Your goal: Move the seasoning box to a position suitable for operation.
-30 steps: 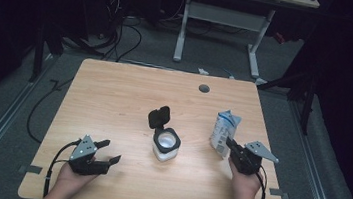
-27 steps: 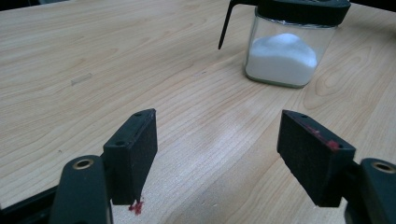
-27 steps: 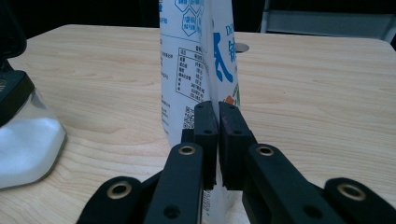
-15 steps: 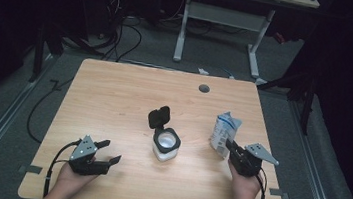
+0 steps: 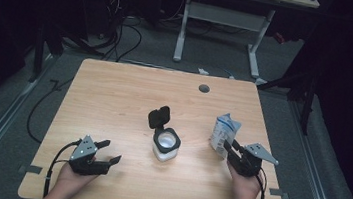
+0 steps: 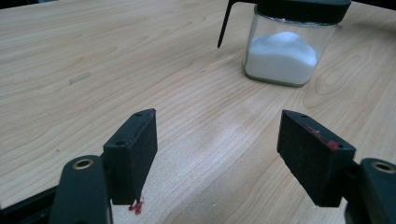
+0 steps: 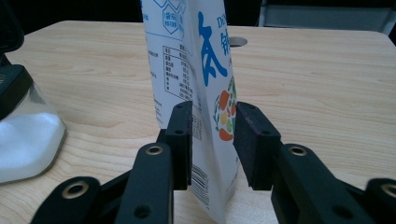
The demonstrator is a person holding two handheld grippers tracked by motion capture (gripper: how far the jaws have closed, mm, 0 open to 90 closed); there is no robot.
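A white bag with blue print (image 5: 224, 131) stands upright on the table's right side. My right gripper (image 5: 226, 146) reaches it from the near side. Its jaws have just been opening, and in the right gripper view the bag (image 7: 201, 70) stands between the pads (image 7: 182, 135), which lie close beside it without pinching it. A glass jar of white powder (image 5: 165, 143) sits mid-table with its black flip lid (image 5: 159, 116) raised. My left gripper (image 5: 108, 152) rests open near the front left edge. In its own view the wide-apart jaws (image 6: 217, 135) hold nothing and the jar (image 6: 289, 51) stands ahead.
The wooden table (image 5: 114, 97) has a round cable hole (image 5: 204, 88) near its far edge. Cables trail from both grippers toward the person's hands at the front edge. Another desk's legs (image 5: 183, 25) and floor cables lie beyond the table.
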